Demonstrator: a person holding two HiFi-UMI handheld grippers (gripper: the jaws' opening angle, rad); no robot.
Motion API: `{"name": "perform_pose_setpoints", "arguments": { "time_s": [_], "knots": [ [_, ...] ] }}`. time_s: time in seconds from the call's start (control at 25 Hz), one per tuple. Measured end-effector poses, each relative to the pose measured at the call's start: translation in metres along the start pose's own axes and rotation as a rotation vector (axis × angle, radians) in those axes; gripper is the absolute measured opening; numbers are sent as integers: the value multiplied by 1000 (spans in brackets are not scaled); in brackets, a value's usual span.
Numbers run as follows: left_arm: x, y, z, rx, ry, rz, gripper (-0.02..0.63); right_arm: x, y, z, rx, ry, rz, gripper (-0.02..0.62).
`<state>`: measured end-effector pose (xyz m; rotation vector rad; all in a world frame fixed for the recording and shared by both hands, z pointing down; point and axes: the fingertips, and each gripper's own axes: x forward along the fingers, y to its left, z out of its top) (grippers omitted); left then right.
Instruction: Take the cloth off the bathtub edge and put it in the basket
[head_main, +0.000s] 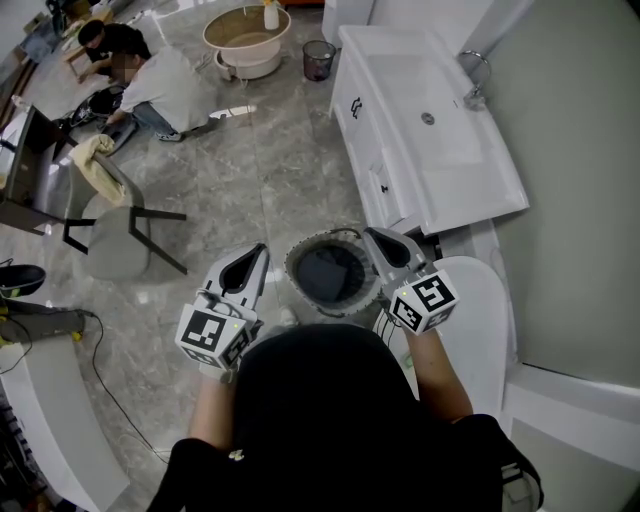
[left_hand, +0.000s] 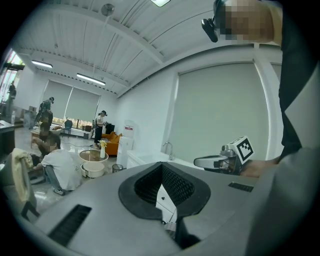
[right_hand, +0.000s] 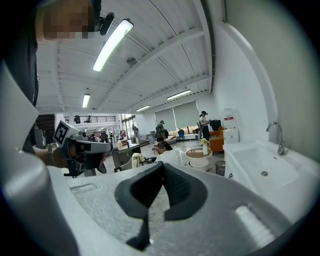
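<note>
Basket (head_main: 296, 268) dead centre of the head view, down on the grey stone floor (head_main: 250, 170). Held the left gripper (head_main: 260, 252) just left of its rim and the right gripper (head_main: 370, 234) just right of it. Pointed both toward the top of the frame, touching neither the basket nor each other. Had both pairs of jaws pinched together at the tips, as narrow as could be, with nothing caught between them. Saw only open room through the loop behind the tips in each gripper view.

Spotted what looked like the cloth (head_main: 330, 276), a dark grey heap, down inside the basket and below the rim. Was too dim in there to be sure, mind.

Had a white washstand (head_main: 400, 110) with its sink running up the right of the frame, and a white rounded fixture (head_main: 485, 310) at lower right, just beside the right gripper. Caught a grey chair (head_main: 115, 245) at mid left, well apart from the basket. Picked out two people (head_main: 150, 80) crouched on the floor in the upper left corner, and a small dark bin (head_main: 318, 58) at the top.
</note>
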<state>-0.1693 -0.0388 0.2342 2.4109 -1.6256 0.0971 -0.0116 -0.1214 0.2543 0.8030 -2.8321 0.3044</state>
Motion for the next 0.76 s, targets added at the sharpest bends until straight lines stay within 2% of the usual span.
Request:
{"name": "perform_pose_setpoints", "arguments": {
  "time_s": [0.76],
  "knots": [
    [8,-8,-3,3,14,6,12,-6,-12,-4,17,-4,-10,-3]
  ]
}}
